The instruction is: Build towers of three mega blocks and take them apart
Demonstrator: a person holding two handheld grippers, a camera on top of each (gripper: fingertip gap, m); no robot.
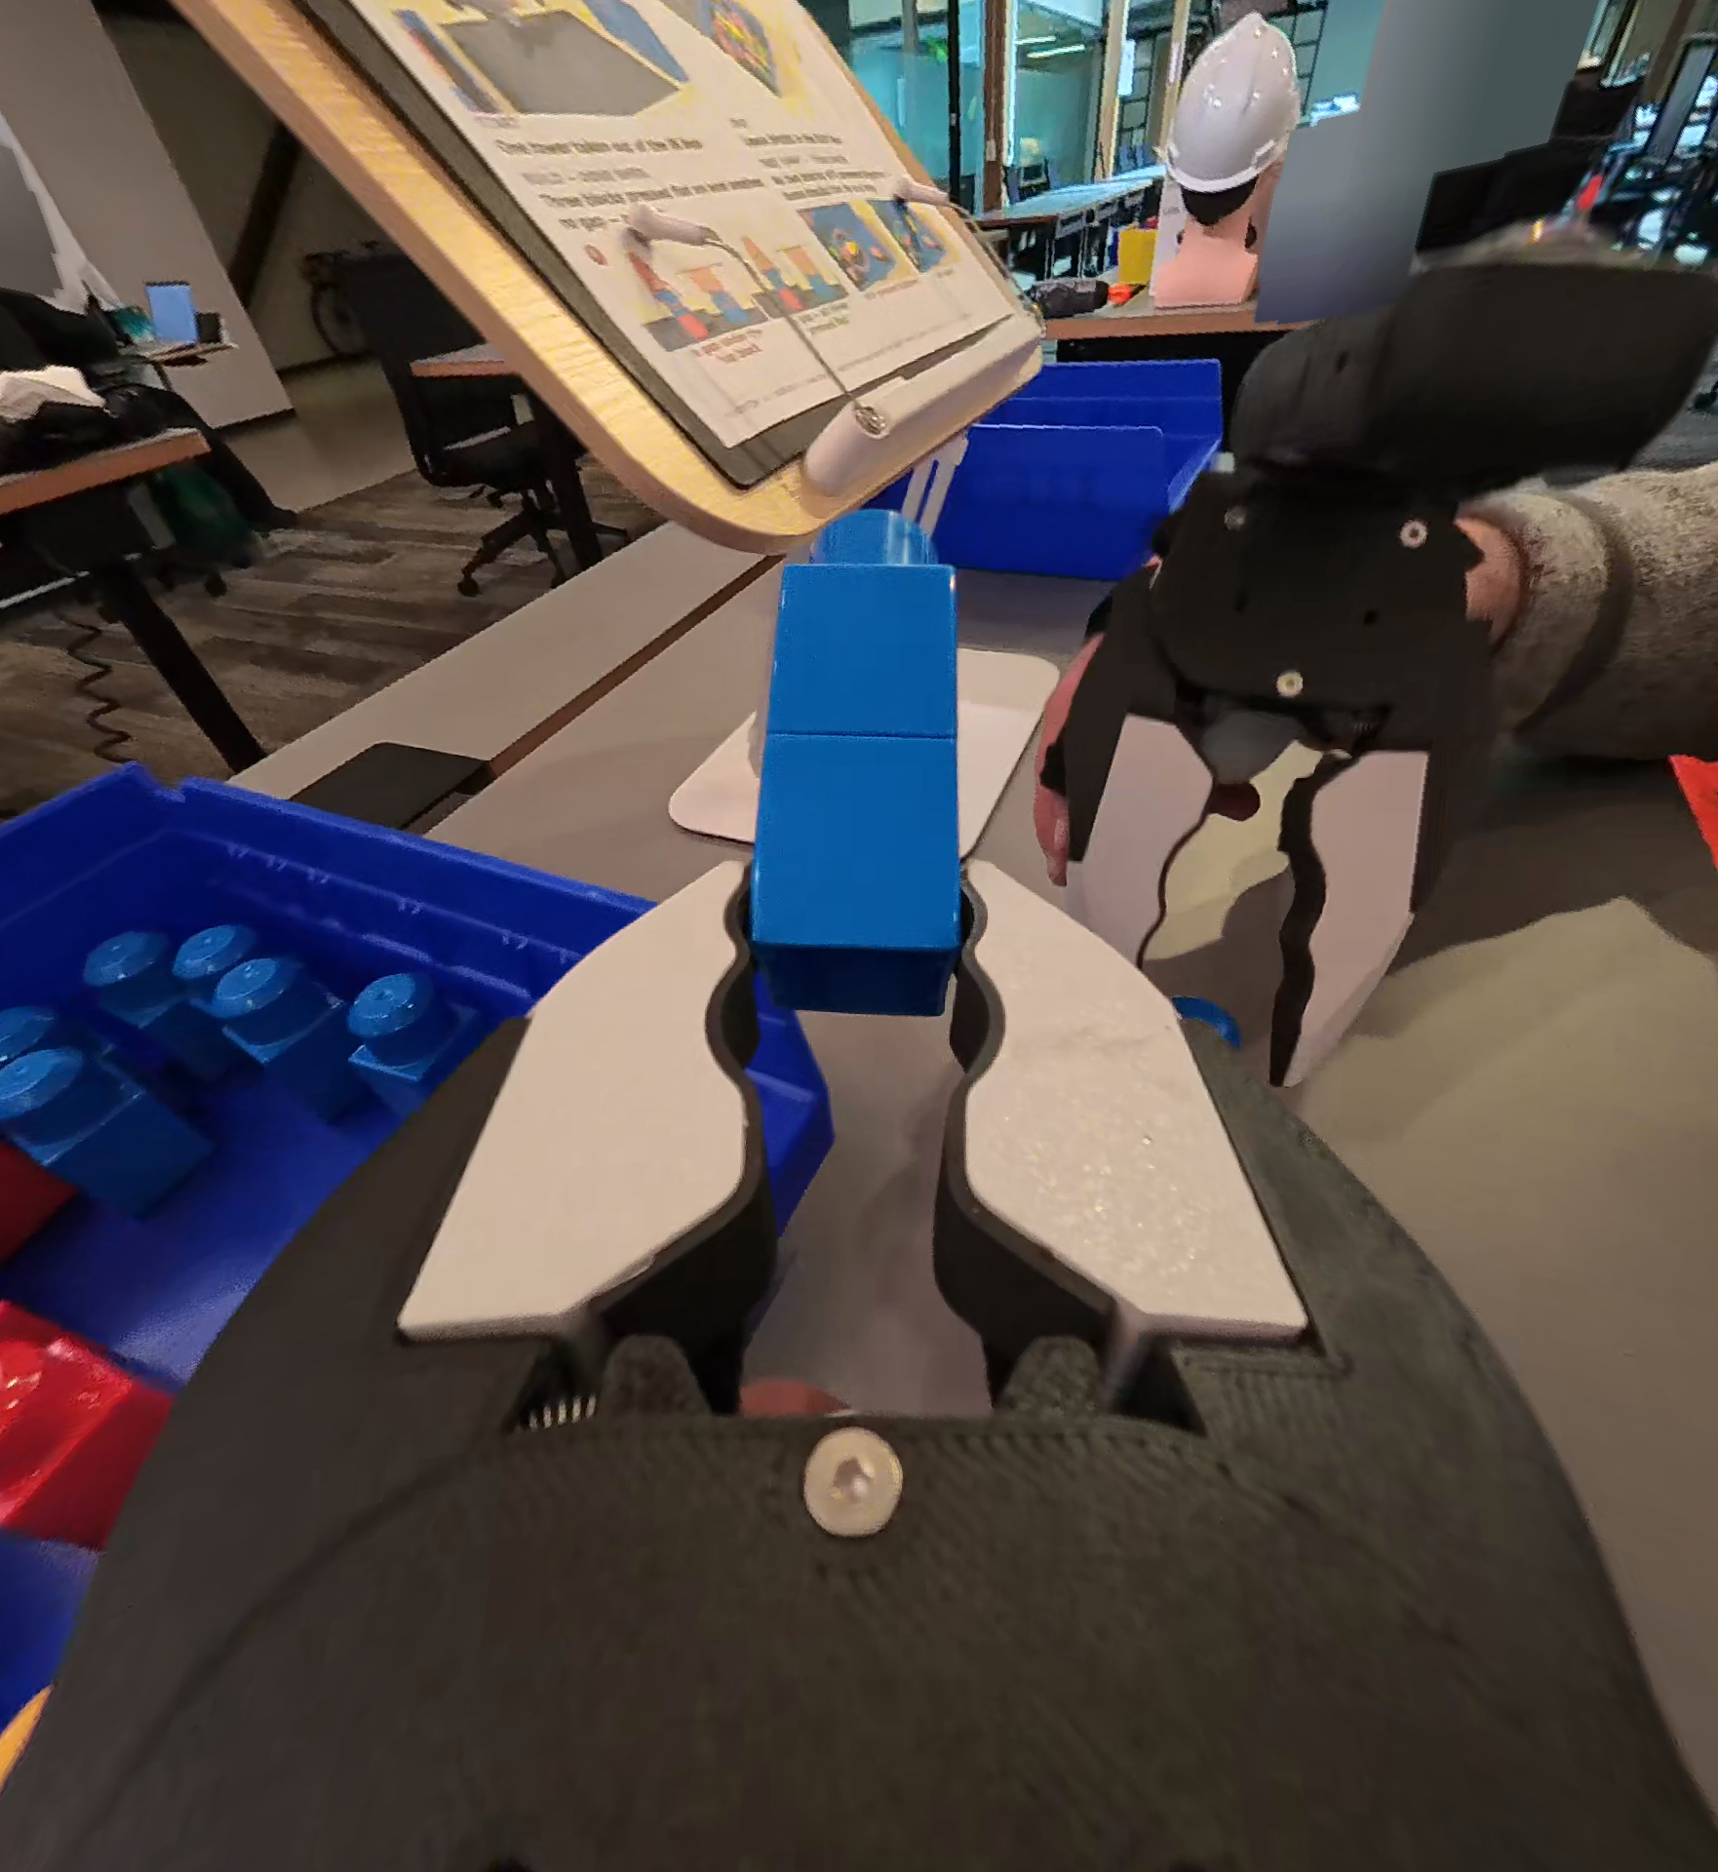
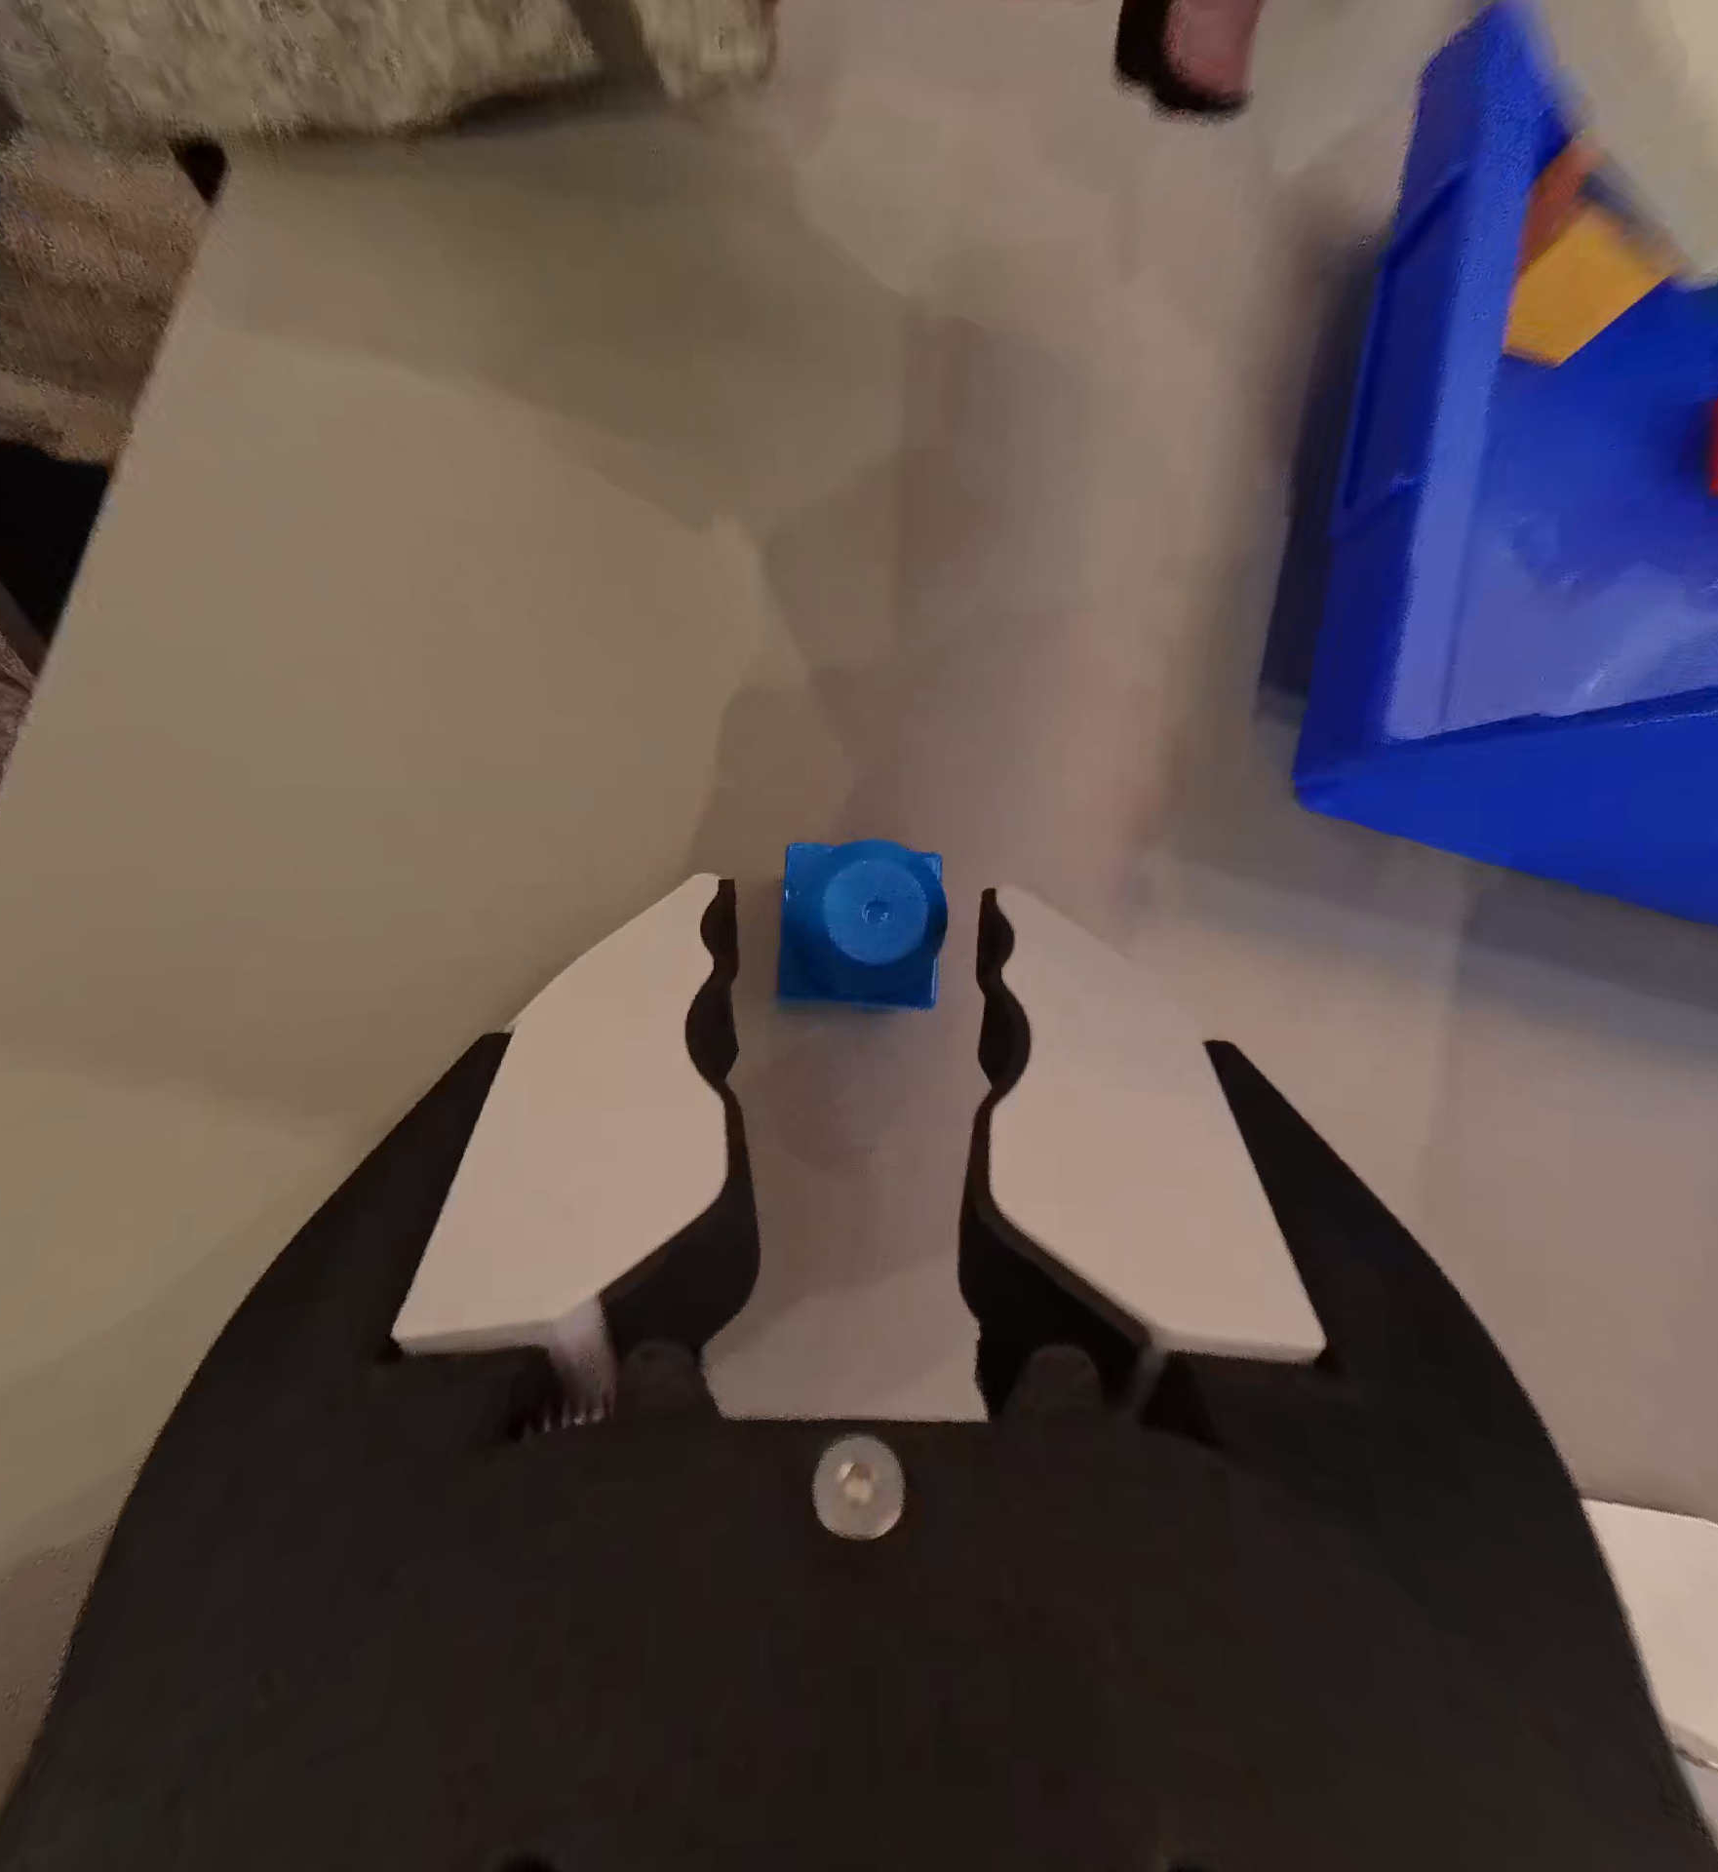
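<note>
At the far left a blue bin (image 1: 348,891) holds loose blue and red blocks (image 1: 257,1023). Beside it the left tool (image 1: 855,952) clamps the lower block of a two-block blue stack (image 1: 860,770), pads pressed on its sides. To the right, the right tool (image 2: 855,942) stands wide, apparently above a single blue block (image 2: 860,927) on the counter (image 2: 429,608), pads not touching it.

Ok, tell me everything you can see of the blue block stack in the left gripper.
The blue plastic block stack is two glossy square blocks pressed together, seam closed, with a round stud on its far end. The left gripper clamps the nearer block, both fingertips against its sides. It points away from the camera, lifted above the grey table, tilted slightly. Nothing else touches it.
</note>
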